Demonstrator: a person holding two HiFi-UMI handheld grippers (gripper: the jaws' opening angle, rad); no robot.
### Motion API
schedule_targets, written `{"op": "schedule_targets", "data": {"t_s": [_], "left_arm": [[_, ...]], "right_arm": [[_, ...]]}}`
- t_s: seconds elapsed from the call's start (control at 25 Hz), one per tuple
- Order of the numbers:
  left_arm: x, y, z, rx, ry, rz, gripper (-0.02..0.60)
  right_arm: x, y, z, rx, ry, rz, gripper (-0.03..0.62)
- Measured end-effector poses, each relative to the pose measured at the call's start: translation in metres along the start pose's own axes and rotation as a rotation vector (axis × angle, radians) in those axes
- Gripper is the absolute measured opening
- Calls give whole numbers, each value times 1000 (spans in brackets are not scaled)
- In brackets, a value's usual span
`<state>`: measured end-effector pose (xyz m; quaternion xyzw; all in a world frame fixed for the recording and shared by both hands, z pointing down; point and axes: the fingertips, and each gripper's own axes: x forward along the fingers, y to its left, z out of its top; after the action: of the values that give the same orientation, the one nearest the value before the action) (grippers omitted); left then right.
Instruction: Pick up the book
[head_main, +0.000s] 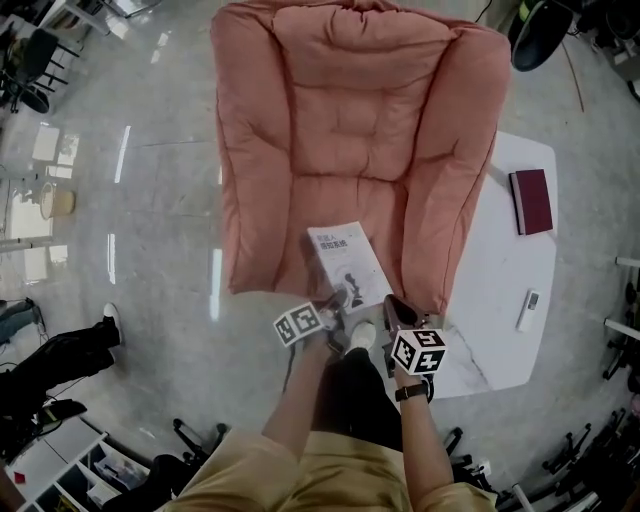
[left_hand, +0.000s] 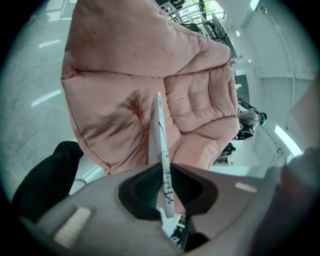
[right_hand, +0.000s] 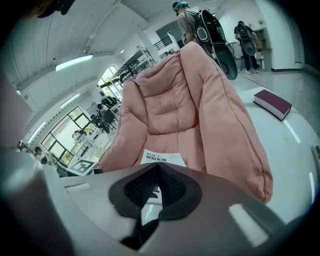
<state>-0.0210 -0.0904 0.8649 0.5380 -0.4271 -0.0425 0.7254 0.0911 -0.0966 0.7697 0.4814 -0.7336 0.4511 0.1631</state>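
Left hand-held gripper (left_hand: 162, 172) pinches only the six-o'clock edge of the white book (head_main: 348, 265); right hand-held gripper (right_hand: 156, 167) closed on nothing. Book could droop, slip free.

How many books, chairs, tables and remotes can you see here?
Books: 2, the white book and the dark red book
Chairs: 1, the pink chair
Tables: 1, the white table
Remotes: 1, the white remote
Total: 5

We find a white table (head_main: 497, 300) — on its top lie a maroon book (head_main: 531, 200) and a white remote (head_main: 528, 310), well apart.
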Motion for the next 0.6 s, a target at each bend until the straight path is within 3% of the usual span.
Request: {"op": "schedule_targets", "data": {"t_s": [0.2,0.4,0.6], "left_arm": [[-34,-33,-16,9,18,-78,57],[-74,-86,-20,127,71,-128,60],[-131,-151,-16,184,8,-251,60]], "right_arm": [[-23,14,1,23,-5,7,8],[-56,36,24,33,-53,4,8],[-114,69,65,5,-160,32,8]]}}
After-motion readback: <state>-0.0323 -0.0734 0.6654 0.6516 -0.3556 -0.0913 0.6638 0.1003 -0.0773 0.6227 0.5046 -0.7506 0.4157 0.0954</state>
